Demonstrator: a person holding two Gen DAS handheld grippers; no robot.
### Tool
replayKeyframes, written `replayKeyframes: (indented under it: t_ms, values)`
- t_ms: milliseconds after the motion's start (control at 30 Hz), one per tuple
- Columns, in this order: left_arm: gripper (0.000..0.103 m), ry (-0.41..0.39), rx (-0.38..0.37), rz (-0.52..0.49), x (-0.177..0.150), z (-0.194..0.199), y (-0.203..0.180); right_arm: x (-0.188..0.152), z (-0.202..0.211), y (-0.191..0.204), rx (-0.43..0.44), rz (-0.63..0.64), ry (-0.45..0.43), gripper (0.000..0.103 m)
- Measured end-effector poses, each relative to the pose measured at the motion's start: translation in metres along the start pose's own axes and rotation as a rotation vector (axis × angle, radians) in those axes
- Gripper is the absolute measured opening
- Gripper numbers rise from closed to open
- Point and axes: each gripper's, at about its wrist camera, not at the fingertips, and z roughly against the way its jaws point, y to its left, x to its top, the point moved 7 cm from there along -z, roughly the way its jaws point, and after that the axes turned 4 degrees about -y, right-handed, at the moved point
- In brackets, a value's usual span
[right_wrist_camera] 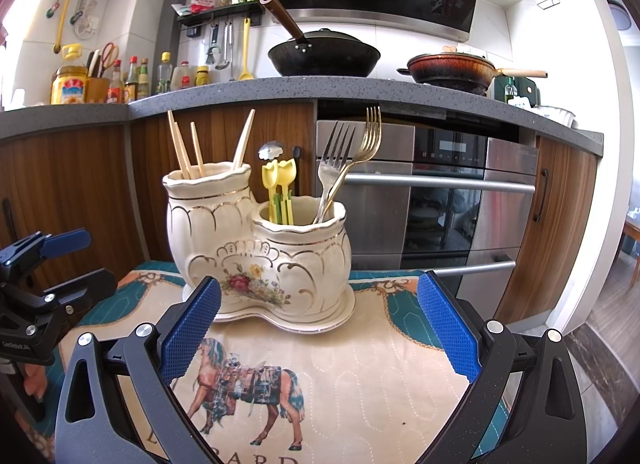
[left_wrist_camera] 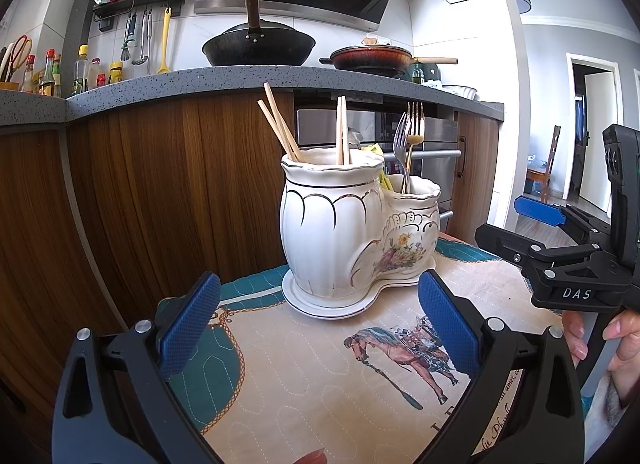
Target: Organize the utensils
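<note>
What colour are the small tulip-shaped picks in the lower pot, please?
Yellow tops on green stems, clearest in the right wrist view.

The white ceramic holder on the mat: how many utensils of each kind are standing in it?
Wooden chopsticks in the taller pot: 4
Metal forks, one silver, one gold: 2
Yellow plastic tulip-topped picks: 2
Silver scalloped-top utensil, behind the picks: 1
Total: 9

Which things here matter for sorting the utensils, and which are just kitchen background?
Job:
- ceramic holder, two compartments
- chopsticks in the taller one
- forks and yellow picks in the shorter one
- left claw and right claw, both open and empty

Background:
- black wok
- brown pan
- oil bottles
- horse-print cloth
</note>
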Motion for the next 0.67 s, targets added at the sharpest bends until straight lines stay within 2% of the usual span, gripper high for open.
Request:
replayKeyframes:
  t_ms: [667]
  values:
    - [0.098,0.021,0.000,-0.004,-0.0016,-0.0041,-0.0018,0.0008,0.0001,-0.0004,0.000,-0.001,0.001,0.098]
